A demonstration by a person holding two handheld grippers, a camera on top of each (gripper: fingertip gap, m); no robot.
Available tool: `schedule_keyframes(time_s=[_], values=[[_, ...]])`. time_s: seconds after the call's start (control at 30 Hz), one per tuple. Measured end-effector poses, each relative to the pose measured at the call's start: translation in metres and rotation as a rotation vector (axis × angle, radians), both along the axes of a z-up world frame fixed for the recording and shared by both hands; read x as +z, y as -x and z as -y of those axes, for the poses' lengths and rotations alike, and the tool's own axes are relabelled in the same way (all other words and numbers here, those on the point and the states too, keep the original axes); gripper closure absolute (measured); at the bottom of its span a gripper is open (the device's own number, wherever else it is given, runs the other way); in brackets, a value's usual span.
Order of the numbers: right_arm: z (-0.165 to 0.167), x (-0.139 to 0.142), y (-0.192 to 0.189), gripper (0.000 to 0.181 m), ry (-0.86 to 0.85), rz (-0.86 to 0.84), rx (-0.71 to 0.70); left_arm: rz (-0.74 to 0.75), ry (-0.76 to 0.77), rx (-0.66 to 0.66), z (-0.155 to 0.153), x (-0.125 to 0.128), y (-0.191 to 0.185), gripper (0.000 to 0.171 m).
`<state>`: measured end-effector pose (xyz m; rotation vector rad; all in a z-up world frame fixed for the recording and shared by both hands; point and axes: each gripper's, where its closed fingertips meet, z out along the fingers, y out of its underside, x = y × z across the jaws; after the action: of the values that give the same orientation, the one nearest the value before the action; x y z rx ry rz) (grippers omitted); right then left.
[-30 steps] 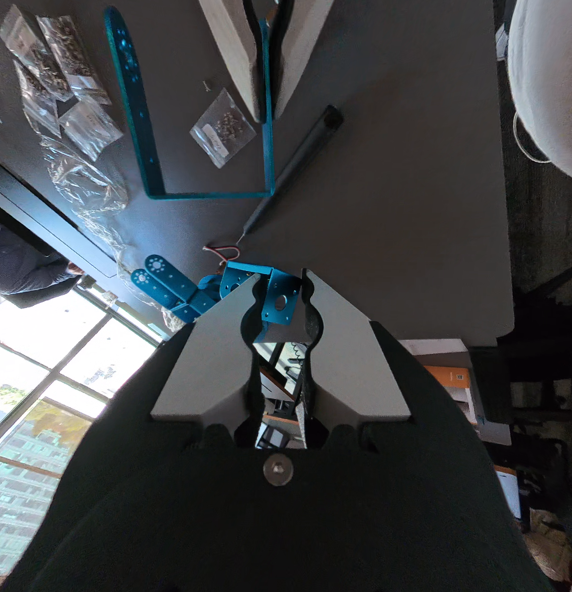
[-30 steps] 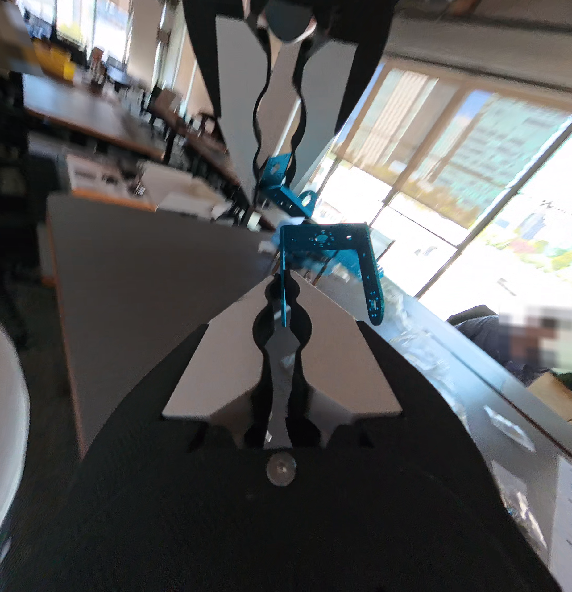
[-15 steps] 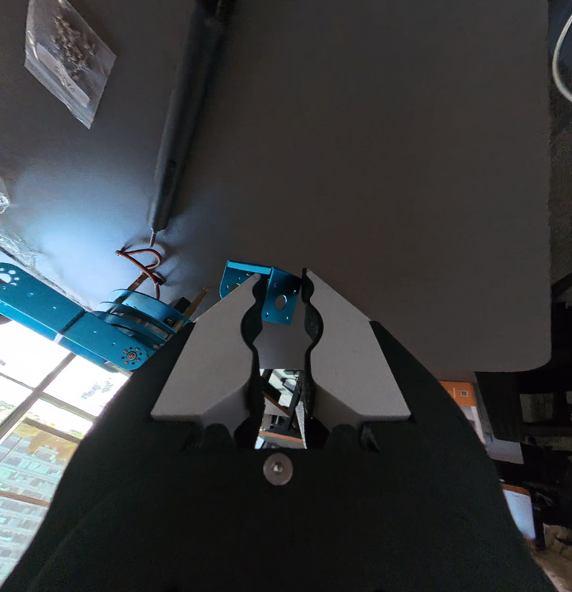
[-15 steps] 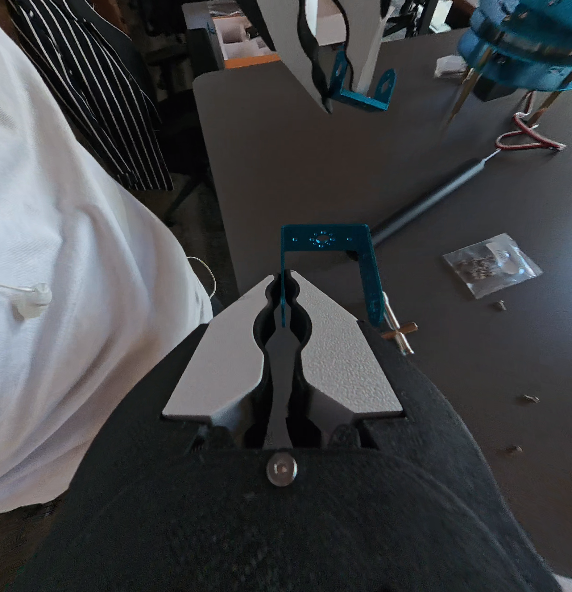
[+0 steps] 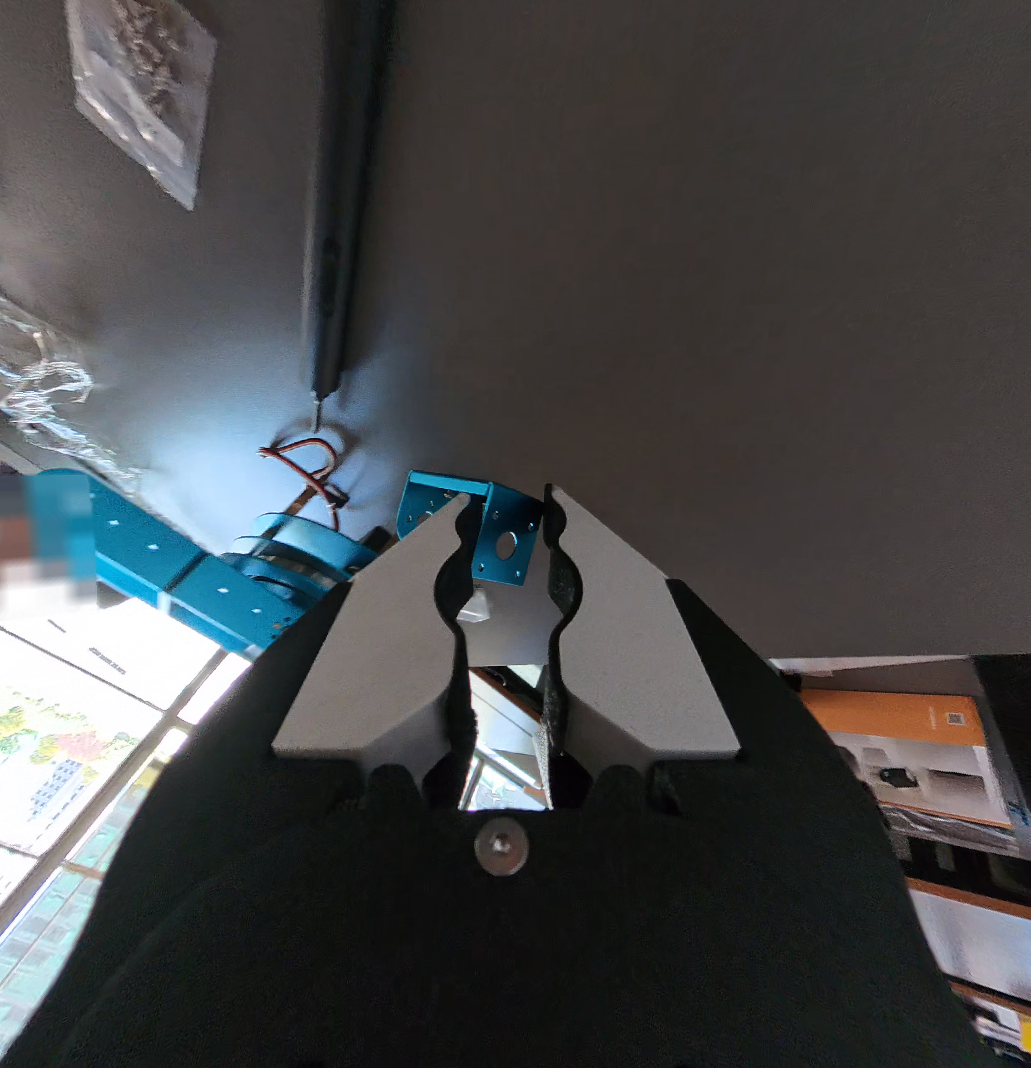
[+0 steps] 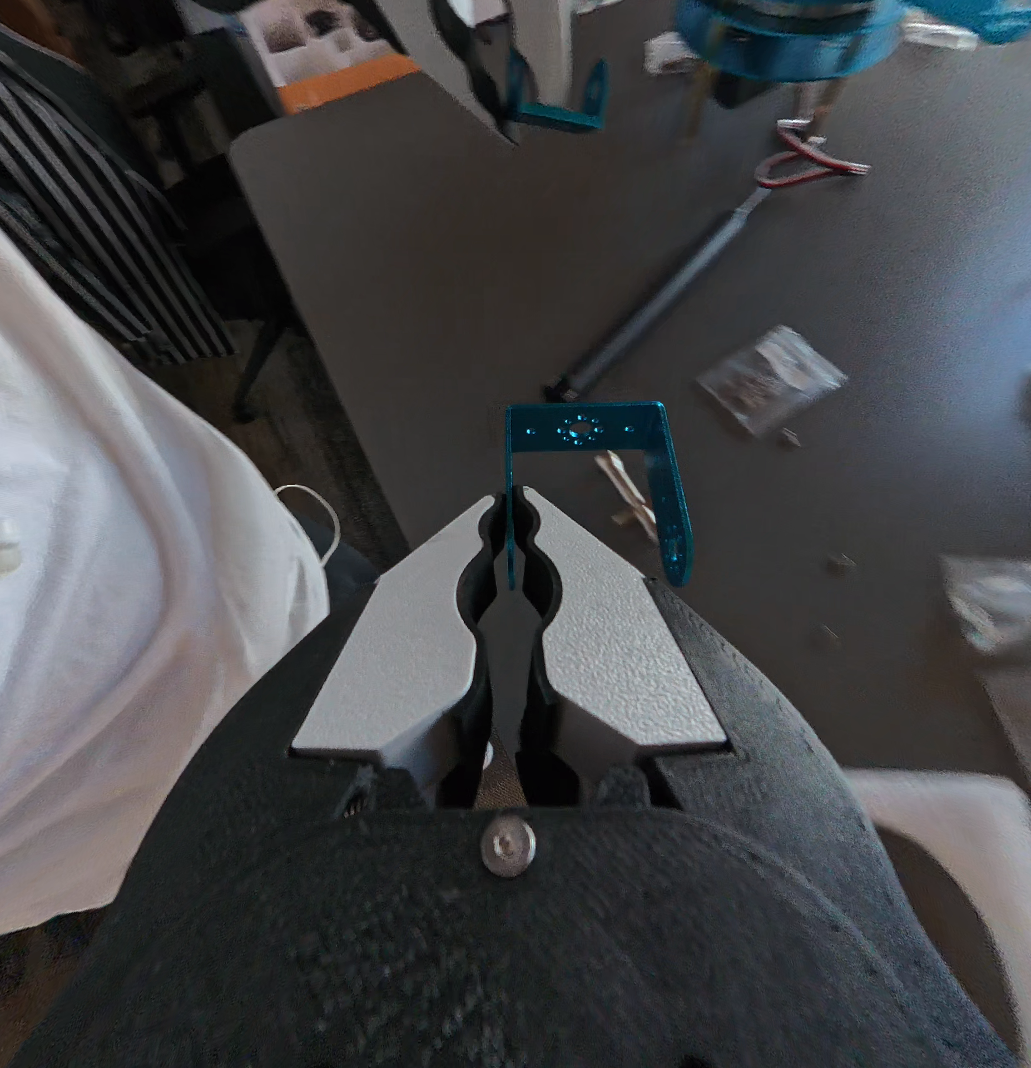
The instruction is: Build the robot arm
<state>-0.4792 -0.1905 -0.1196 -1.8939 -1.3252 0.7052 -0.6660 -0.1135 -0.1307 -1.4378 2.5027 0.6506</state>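
Observation:
My left gripper point(image 5: 507, 503) is shut on a small blue U-shaped bracket point(image 5: 504, 546) and holds it just above the dark grey table point(image 5: 733, 289). My right gripper point(image 6: 510, 494) is shut on one leg of a larger blue U-shaped bracket point(image 6: 582, 430) with a ring of holes in its middle plate; the other leg hangs free on the right. The right wrist view also shows the left gripper point(image 6: 527, 98) with the small bracket point(image 6: 553, 115) at the top. The two brackets are apart.
A dark screwdriver point(image 5: 334, 231) point(image 6: 663, 300) lies on the table, its tip by a red wire loop point(image 5: 305, 456) point(image 6: 802, 167). A blue servo assembly point(image 5: 293, 555) point(image 6: 790, 34) stands beyond. A screw bag point(image 5: 143, 98) point(image 6: 767, 375) and loose screws point(image 6: 839, 563) lie nearby. A person's white garment point(image 6: 97, 520) fills the left. The left gripper's tips are roughly 20 cm from the right gripper's. Measured from the fingertips, the dark screwdriver point(image 5: 334, 231) is 9 cm or so from the left gripper and 15 cm from the right.
My right gripper has swung down from facing the windows to facing the table, still holding the large bracket. My left gripper has moved closer over the table, toward the servo assembly, with the small bracket.

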Motion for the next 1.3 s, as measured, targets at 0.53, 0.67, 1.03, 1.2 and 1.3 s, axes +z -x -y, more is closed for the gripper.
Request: schedule_keyframes(time_s=[0.53, 0.67, 1.03, 1.2, 1.3], values=[[-0.085, -0.016, -0.288, 0.180, -0.015, 0.045, -0.200, 0.020, -0.173, -0.117, -0.072, 0.049, -0.243, 0.152], [-0.105, -0.026, -0.328, 0.180, 0.025, 0.002, -0.141, 0.058, -0.156, -0.129, -0.089, 0.032, -0.325, 0.152], [-0.117, -0.036, -0.361, 0.180, 0.028, 0.015, 0.026, -0.085, -0.203, -0.298, -0.131, -0.023, -0.410, 0.152], [-0.109, -0.037, -0.364, 0.179, 0.070, 0.000, 0.071, -0.122, -0.241, -0.384, -0.138, -0.035, -0.424, 0.152], [-0.103, -0.032, -0.364, 0.162, 0.099, -0.043, 0.122, -0.174, -0.285, -0.467, -0.141, -0.041, -0.427, 0.152]])
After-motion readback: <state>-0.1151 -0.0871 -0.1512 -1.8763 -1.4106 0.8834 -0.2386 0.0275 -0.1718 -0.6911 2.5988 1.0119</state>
